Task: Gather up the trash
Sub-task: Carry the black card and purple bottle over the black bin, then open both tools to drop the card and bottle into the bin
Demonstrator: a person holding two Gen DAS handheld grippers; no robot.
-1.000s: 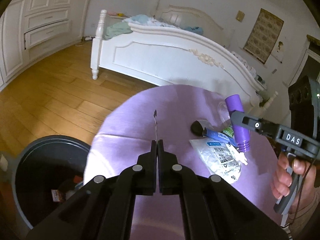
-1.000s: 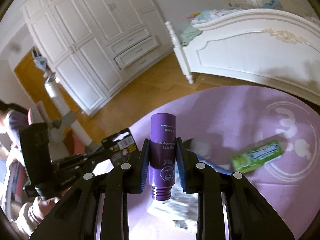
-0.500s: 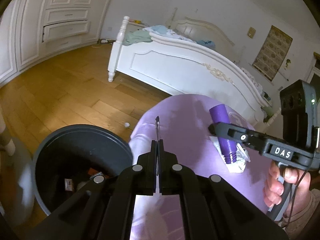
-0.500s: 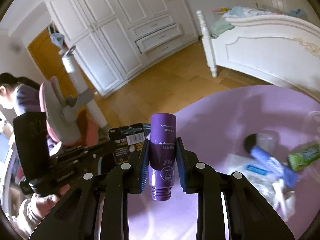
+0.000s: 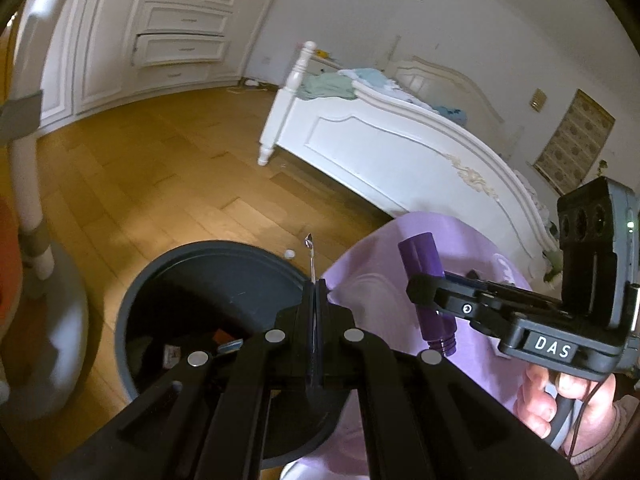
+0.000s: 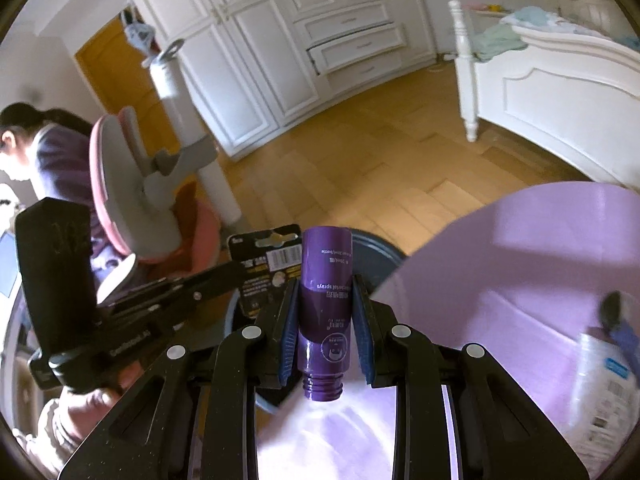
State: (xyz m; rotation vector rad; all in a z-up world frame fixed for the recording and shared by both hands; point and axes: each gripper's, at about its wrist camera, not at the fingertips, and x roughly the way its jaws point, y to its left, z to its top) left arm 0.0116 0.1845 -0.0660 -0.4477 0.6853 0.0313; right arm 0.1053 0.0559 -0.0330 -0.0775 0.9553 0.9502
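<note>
A glossy purple plastic spray bottle (image 6: 325, 312), cylindrical with a threaded neck and no cap, is clamped at mid-body between the blue-padded fingers of the right hand-held gripper (image 6: 325, 320). The bottle is held with its flat base pointing away from the camera and the neck toward it; white lettering is printed on its side. In the left wrist view the same bottle (image 5: 426, 280) is seen held above the edge of the lilac cloth.

The left hand-held gripper (image 5: 315, 312) is closed on a flat black cardboard packaging card (image 5: 311, 256), seen edge-on as a thin sliver from its own camera. From the right wrist view the card (image 6: 266, 264) is seen face-on, with a hang slot, a white barcode label and yellow print. It is held above a round dark grey plastic trash bin (image 5: 208, 312), in which a few scraps are visible at the bottom.

The surface (image 6: 500, 264) is covered by a smooth lilac cloth with soft folds. At its right side a crinkled clear plastic wrapper with a blue and white label (image 6: 600, 384) is lying, with blurred dark and blue items just beyond it that cannot be identified.

The floor (image 5: 140, 184) is laid in honey-coloured wood planks. A white carved bed frame (image 5: 400, 148) with green and blue fabrics piled on it is standing beyond the surface, and white panelled wardrobes with drawers (image 6: 304, 40) line the far wall. A pink and grey chair (image 6: 136, 184) and a seated person in purple (image 6: 48, 152) are seen at the left.
</note>
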